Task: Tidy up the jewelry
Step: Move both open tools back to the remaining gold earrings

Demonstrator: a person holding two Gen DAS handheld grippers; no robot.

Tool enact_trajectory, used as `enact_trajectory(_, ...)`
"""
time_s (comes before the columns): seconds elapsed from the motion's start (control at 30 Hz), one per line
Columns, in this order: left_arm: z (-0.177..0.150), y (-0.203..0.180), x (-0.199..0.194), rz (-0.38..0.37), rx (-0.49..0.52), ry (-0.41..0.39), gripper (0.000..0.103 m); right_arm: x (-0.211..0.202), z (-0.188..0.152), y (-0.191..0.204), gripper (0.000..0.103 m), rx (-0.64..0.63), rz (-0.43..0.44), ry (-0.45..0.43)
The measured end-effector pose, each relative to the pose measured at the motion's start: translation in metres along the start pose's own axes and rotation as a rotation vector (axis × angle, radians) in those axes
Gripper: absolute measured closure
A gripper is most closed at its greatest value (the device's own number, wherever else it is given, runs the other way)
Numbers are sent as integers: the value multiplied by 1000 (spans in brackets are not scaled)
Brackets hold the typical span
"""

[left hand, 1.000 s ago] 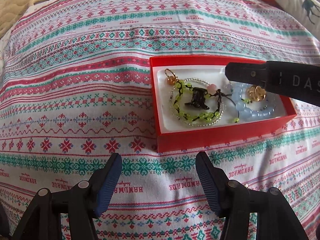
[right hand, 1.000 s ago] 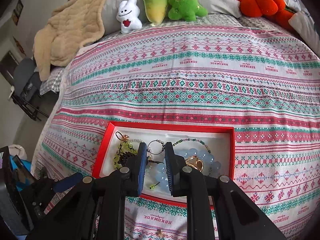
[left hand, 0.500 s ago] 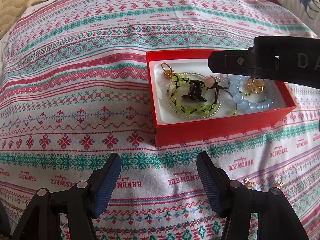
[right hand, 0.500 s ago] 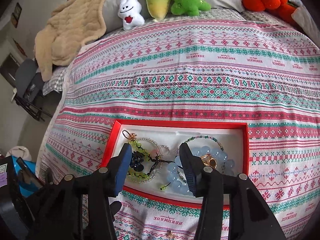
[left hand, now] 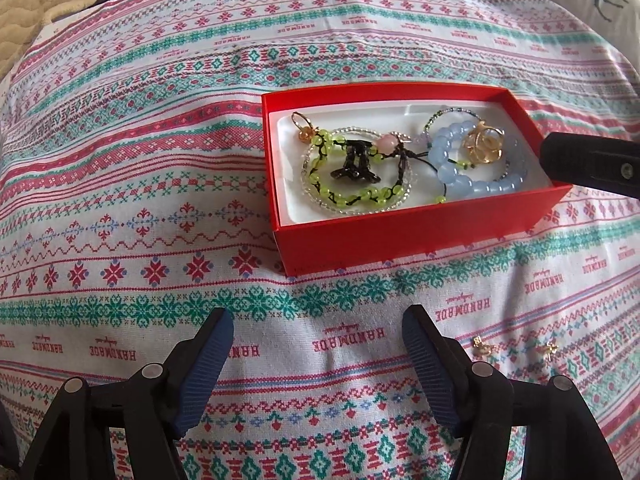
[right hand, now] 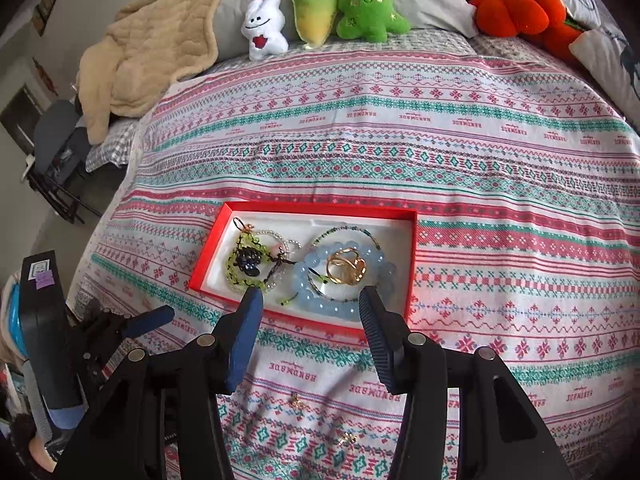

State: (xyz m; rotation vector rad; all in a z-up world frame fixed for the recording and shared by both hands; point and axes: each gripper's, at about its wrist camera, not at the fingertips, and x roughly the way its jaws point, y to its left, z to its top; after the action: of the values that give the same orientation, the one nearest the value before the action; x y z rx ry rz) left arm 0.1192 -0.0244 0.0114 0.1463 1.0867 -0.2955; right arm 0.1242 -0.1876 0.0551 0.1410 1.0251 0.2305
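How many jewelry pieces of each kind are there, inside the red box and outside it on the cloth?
Bracelets in the red box: 4 (green bead, clear bead, pale blue bead, thin dark bead)
Gold ornament in the box: 1
Gold earring in the box: 1
Black hair clip: 1
Small gold pieces on the cloth: 2
Total: 9

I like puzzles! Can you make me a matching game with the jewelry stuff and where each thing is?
Things:
1. black clip
2. blue bracelet
3. small gold earrings
4. gold hoop earring

Places:
A. on the cloth, outside the red box
B. right half of the box
C. far left corner of the box
D. inside the green bracelet

Pairs: 1-D, 2-B, 3-A, 4-C
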Motion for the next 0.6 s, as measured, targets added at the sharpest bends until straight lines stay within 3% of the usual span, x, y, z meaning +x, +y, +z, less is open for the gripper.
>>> enact_trajectory(0.17,-8,-5,-2,4,21,2,25,-11,-19,-8,42,-19,-35,10)
enact_trajectory(0.6,-38,-2,-1,16,74,9,21,-23,-72,-27,38,-30,-105,50)
